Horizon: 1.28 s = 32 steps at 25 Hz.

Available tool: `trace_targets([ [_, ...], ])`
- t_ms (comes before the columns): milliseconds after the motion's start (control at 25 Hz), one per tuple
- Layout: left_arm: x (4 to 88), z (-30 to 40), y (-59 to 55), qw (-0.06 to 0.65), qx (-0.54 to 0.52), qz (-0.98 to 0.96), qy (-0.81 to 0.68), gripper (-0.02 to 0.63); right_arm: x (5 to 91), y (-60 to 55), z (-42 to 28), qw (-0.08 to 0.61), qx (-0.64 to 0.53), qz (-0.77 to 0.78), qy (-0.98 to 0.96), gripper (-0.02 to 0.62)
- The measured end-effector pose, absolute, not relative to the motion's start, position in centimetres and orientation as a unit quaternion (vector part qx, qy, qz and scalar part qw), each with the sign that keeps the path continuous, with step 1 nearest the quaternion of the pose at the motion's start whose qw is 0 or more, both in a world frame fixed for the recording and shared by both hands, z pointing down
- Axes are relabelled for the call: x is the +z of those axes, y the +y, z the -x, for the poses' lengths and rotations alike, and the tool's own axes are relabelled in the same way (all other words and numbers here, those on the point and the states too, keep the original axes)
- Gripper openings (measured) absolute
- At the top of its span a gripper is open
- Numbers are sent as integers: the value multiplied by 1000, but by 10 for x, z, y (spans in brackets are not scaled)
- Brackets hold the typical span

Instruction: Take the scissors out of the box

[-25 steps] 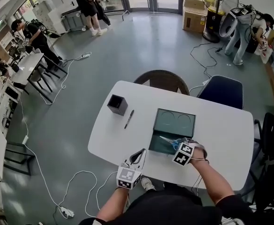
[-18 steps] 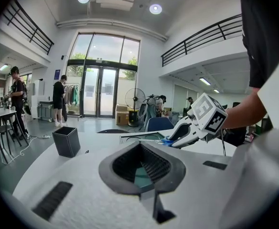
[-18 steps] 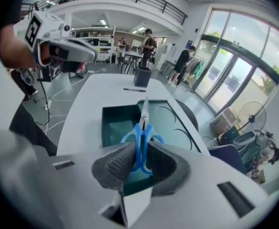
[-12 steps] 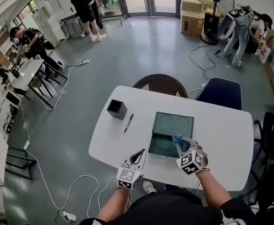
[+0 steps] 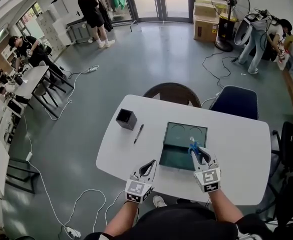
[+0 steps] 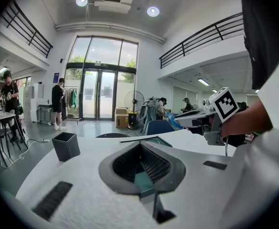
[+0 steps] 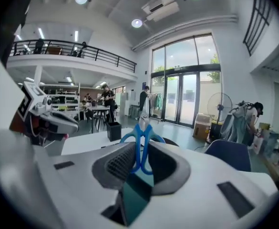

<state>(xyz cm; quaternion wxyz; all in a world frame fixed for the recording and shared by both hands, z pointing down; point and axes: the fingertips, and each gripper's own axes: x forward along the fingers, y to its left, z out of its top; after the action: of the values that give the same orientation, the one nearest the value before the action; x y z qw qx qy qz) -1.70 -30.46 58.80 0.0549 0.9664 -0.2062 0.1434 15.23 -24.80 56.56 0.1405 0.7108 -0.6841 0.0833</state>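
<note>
Blue-handled scissors (image 5: 193, 146) hang above the open dark green box (image 5: 172, 149), clear of its floor. My right gripper (image 5: 198, 153) is shut on them. In the right gripper view the blue handle loops (image 7: 140, 136) stand upright between the grey pads of that gripper (image 7: 141, 159). My left gripper (image 5: 150, 165) rests near the table's front edge, left of the box, with its jaws shut and nothing in them. In the left gripper view, that gripper (image 6: 141, 159) points along the tabletop, and the box's rim (image 6: 151, 140) shows just beyond it.
On the white table (image 5: 236, 144), a black square cup (image 5: 126, 119) and a black pen (image 5: 138, 133) lie left of the box. A brown chair (image 5: 174, 90) and a blue chair (image 5: 235, 100) stand at the far side. Cables trail on the floor at the left.
My right gripper has lifted the scissors up out of the box and rolled, so its marker cube now faces up. The left gripper has stayed put.
</note>
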Motion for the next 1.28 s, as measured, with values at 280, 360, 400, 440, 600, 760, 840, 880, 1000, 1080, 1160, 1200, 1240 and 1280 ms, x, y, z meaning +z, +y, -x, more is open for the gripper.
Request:
trace_targets([
  [280,583,16,-300,54,138,-967,-208,6,546,-230,-170,25,90,-740,-666,89],
  [360,581,15,-301,53,134,-967,-208,6,542,-226,-170,14,89,-743,-663,89],
  [400,580,15,-302,53,132,-968,-208,6,540,-224,-170,10,86,-743,-663,89],
  [440,578,14,-302,52,129,-968,-208,6,537,-222,-170,8,82,-744,-663,89],
  [600,569,11,-301,47,122,-970,-206,6,526,-214,-172,3,60,-749,-660,89],
  [760,564,9,-302,44,118,-971,-203,6,515,-212,-174,-1,41,-754,-656,89],
  [840,564,9,-302,43,118,-971,-202,6,512,-212,-174,-4,35,-756,-654,89],
  [880,563,9,-302,43,117,-972,-201,6,510,-212,-174,-5,33,-757,-653,89],
  [1000,561,9,-303,44,115,-972,-202,6,506,-213,-174,-8,28,-758,-652,89],
  [1080,559,10,-304,44,115,-971,-207,6,504,-214,-174,-9,27,-757,-652,89],
  [1160,558,11,-305,44,115,-970,-210,6,504,-215,-173,-10,24,-756,-654,89],
  [1200,559,12,-306,45,115,-970,-211,6,503,-216,-172,-9,22,-756,-655,89],
  [1240,560,12,-306,45,115,-970,-210,6,503,-216,-172,-9,21,-755,-655,89],
  [1280,562,13,-306,45,115,-970,-210,6,502,-217,-171,-9,20,-755,-656,89],
])
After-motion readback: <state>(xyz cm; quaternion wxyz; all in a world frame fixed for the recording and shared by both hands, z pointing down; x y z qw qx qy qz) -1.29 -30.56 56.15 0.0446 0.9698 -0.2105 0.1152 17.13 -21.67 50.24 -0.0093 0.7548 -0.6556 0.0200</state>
